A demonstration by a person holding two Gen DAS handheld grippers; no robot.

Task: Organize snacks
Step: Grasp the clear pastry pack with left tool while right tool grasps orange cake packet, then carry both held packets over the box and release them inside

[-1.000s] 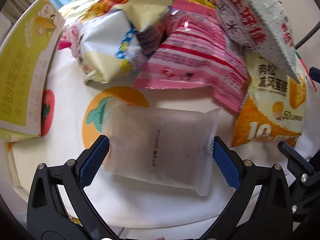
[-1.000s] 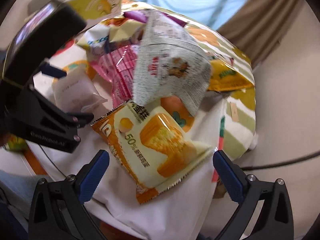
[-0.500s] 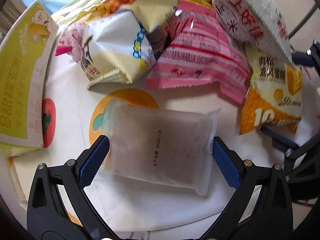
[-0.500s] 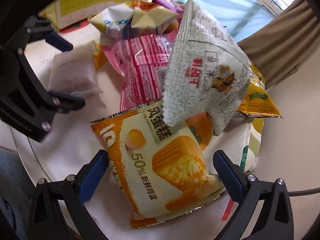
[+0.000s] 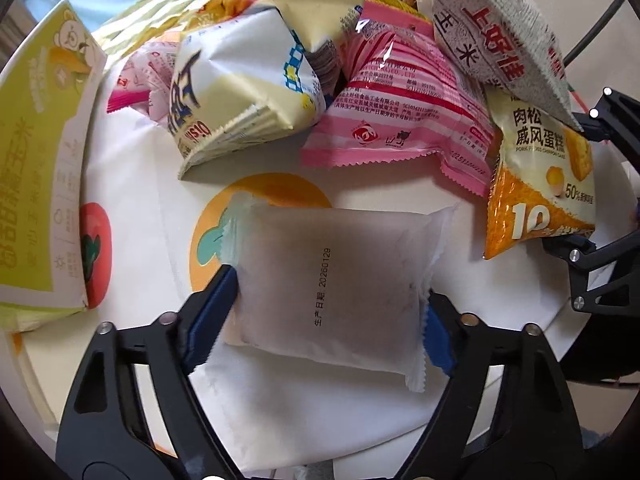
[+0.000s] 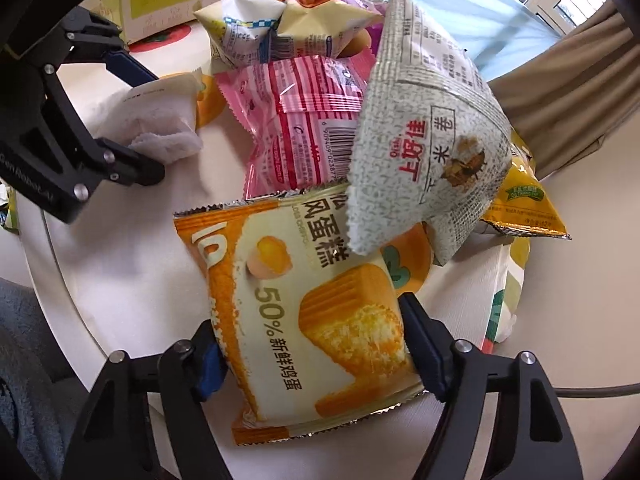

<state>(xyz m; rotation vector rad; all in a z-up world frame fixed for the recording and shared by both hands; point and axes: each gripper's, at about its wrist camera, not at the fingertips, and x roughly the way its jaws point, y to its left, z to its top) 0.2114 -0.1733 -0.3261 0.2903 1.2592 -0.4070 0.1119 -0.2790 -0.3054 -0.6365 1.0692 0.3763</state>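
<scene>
Left gripper: blue pads pressed against both sides of a frosted translucent packet, clamped on it. Packet flat on the white fruit-print tablecloth, date stamp facing up, partly over an orange printed circle. Behind it, a cream-and-blue puffed bag and a pink striped packet, touching each other in a heap. Far left, a yellow-green carton standing at the cloth's edge. Top right, a grey speckled bag leaning over the pile.

Right gripper: narrowed onto an orange cake packet, pads touching its two side edges, gripping it. Packet lying on the cloth, near the table's rim, its upper right corner tucked under the grey speckled bag. Pink striped packet just beyond. Further right, a yellow bag partly hidden under the speckled one. Upper left, the other gripper with the frosted packet between its fingers.
</scene>
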